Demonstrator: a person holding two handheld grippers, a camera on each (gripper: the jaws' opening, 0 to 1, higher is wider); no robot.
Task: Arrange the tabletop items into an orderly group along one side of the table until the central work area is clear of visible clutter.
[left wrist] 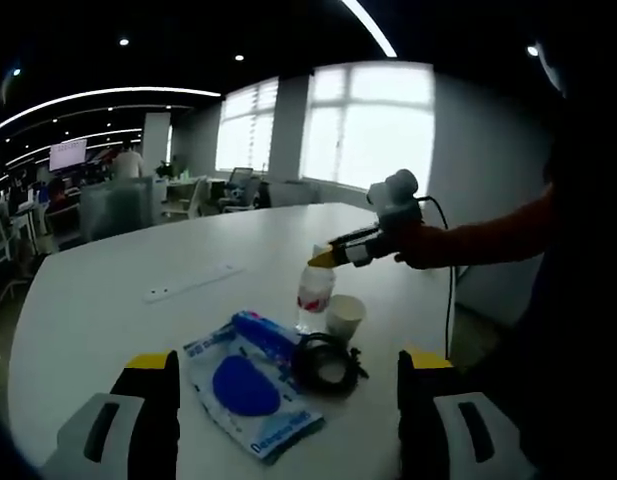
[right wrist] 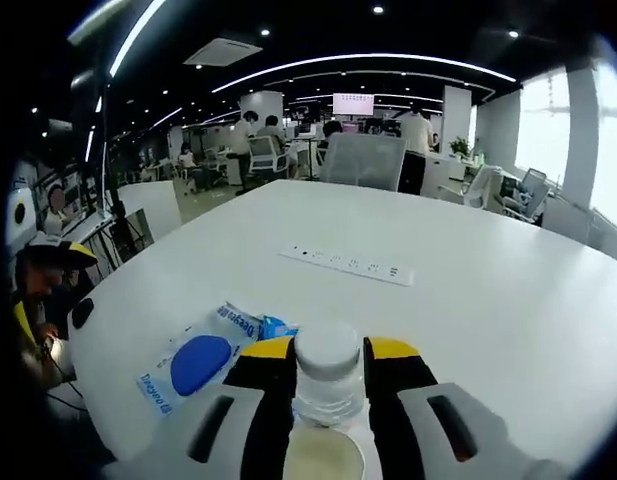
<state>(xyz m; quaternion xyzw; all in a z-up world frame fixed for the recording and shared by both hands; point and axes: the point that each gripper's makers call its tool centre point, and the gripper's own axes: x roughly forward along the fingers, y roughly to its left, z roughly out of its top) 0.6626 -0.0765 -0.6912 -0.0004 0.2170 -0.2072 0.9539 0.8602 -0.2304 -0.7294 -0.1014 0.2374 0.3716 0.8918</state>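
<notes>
A: Left gripper view: the left hand-held gripper (left wrist: 288,400) stands spread wide at the bottom, nothing between its jaws. Lower centre on the white worktop (left wrist: 108,310) lies a blue-printed packet (left wrist: 250,392), long axis slanting from upper left to lower right.

B: And around it?

A: A coiled black cable (left wrist: 326,362) touches its right edge, a paper cup (left wrist: 345,316) just beyond, a water bottle (left wrist: 315,290) upright beside the cup. The right hand-held gripper (left wrist: 323,260) comes in from the right at the bottle's top. A power strip (left wrist: 191,283) lies well apart, left of centre.

B: Right gripper view?

A: The right hand-held gripper (right wrist: 329,372) is pinching the water bottle (right wrist: 328,378) just under its white cap. The paper cup (right wrist: 323,455) is cut off at the bottom edge. The packet (right wrist: 200,362) sits lower left, its print hard to read. The power strip (right wrist: 348,266) lies across the centre of the worktop (right wrist: 488,300).
</notes>
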